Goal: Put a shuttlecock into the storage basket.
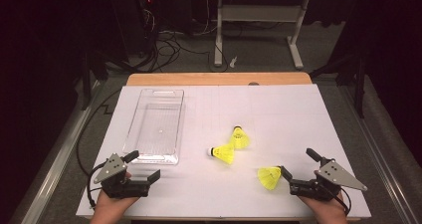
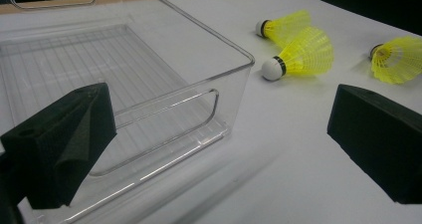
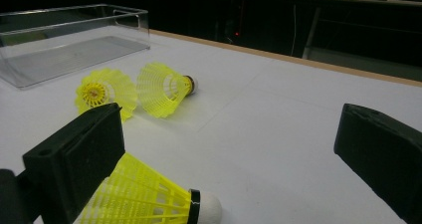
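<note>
Three yellow shuttlecocks lie on the white mat. One [image 1: 240,138] [image 2: 288,25] [image 3: 161,88] and a second [image 1: 224,153] [image 2: 303,52] [image 3: 104,92] lie close together at mid-table. The third [image 1: 269,176] [image 2: 398,59] [image 3: 149,199] lies on its side against the left jaw of my right gripper [image 1: 298,164] [image 3: 229,159], which stands open and does not pinch it. A clear plastic bin [image 1: 157,124] [image 2: 149,84] [image 3: 64,45] sits empty at the left. My left gripper [image 1: 144,167] [image 2: 219,149] is open beside the bin's near corner, holding nothing.
The white mat [image 1: 278,109] covers a wooden table whose far edge [image 1: 219,78] shows beyond it. Past the table are cables on the floor and a white desk frame [image 1: 259,30]. A person's hands hold both grippers at the near edge.
</note>
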{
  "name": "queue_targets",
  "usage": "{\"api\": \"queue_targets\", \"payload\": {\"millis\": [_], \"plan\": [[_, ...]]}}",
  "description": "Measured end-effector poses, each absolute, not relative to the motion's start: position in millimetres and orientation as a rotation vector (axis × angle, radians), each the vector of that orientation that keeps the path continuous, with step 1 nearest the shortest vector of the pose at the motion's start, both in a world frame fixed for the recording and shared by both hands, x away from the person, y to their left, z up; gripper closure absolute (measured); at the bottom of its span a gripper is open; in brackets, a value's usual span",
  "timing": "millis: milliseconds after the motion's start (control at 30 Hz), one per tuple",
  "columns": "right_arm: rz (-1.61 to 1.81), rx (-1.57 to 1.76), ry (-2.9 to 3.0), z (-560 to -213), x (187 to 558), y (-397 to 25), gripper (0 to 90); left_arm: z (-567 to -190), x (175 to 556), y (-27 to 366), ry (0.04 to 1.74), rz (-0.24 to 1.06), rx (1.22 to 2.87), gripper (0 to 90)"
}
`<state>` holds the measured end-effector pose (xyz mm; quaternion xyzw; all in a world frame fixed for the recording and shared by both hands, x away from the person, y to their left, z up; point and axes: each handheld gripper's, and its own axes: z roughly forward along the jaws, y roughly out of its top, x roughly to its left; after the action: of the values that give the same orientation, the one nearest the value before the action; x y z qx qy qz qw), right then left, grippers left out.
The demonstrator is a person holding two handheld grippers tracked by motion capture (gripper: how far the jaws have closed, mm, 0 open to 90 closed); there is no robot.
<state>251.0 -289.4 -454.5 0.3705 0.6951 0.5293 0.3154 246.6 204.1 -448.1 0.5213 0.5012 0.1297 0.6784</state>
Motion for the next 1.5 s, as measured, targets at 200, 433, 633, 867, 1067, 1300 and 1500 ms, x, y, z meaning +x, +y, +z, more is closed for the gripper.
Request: {"api": "queue_targets", "payload": {"millis": [200, 433, 633, 867, 1067, 1300, 1500], "plan": [[1.398, 0.984, 1.825, -454.4, 251.3, -289.4, 0.2, -448.1, 246.5, 203.3, 1.122, 0.289, 1.170, 0.2], [1.397, 0.989, 1.820, -454.3, 252.1, -289.7, 0.2, -447.9, 247.1, 203.7, 1.127, 0.286, 1.171, 0.2], [1.397, 0.989, 1.818, -454.3, 251.9, -289.1, 0.2, -447.8, 247.3, 204.1, 1.129, 0.280, 1.168, 0.2], [1.397, 1.000, 1.818, -455.1, 252.8, -290.3, 0.2, -446.7, 248.3, 206.7, 1.140, 0.273, 1.156, 0.2], [1.395, 1.005, 1.820, -455.7, 253.0, -290.2, 0.1, -444.7, 249.2, 213.8, 1.154, 0.292, 1.119, 0.2], [1.396, 1.006, 1.822, -456.2, 253.3, -290.6, 0.2, -444.5, 251.2, 222.3, 1.176, 0.324, 1.110, 0.2], [1.397, 1.006, 1.822, -456.3, 253.0, -291.0, 0.2, -444.9, 253.1, 231.0, 1.197, 0.356, 1.104, 0.2]]}}
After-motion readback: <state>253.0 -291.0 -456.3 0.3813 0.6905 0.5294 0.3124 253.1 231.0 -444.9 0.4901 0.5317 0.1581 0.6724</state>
